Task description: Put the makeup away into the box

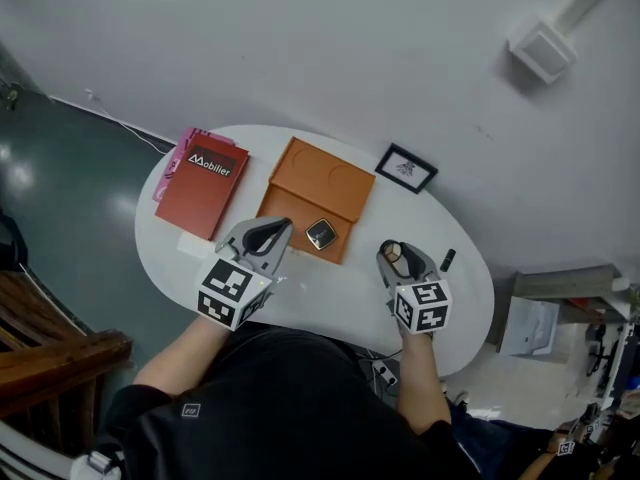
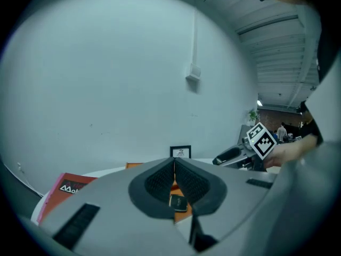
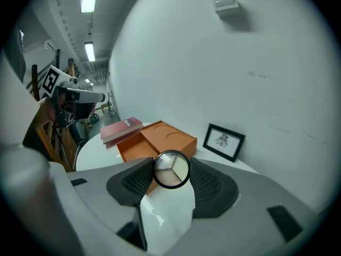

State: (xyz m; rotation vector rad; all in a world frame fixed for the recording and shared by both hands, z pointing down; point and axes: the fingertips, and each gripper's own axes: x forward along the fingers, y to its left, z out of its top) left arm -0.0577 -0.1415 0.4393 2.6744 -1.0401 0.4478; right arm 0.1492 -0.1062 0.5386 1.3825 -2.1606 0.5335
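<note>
Currently, the right gripper (image 1: 392, 254) is clamping the round compact (image 3: 171, 169) between its 2 jaws, lower right of the orange box (image 1: 318, 183); the left gripper (image 1: 274, 230) is hovering closed, empty.

Office-like hall: ceiling strip lights (image 3: 89, 51), white table (image 1: 322, 290), books (image 1: 205, 183).

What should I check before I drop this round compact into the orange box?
1. Right gripper grips the round compact: ok.
2. Orange box open: ok.
3. Room in it beside the square compact: ok.
4. Left gripper, shut and empty, clear of the box: cannot tell; it overlaps the box edge in the head view.
5. All makeup collected: not ok; a small black item lies on the table.
</note>
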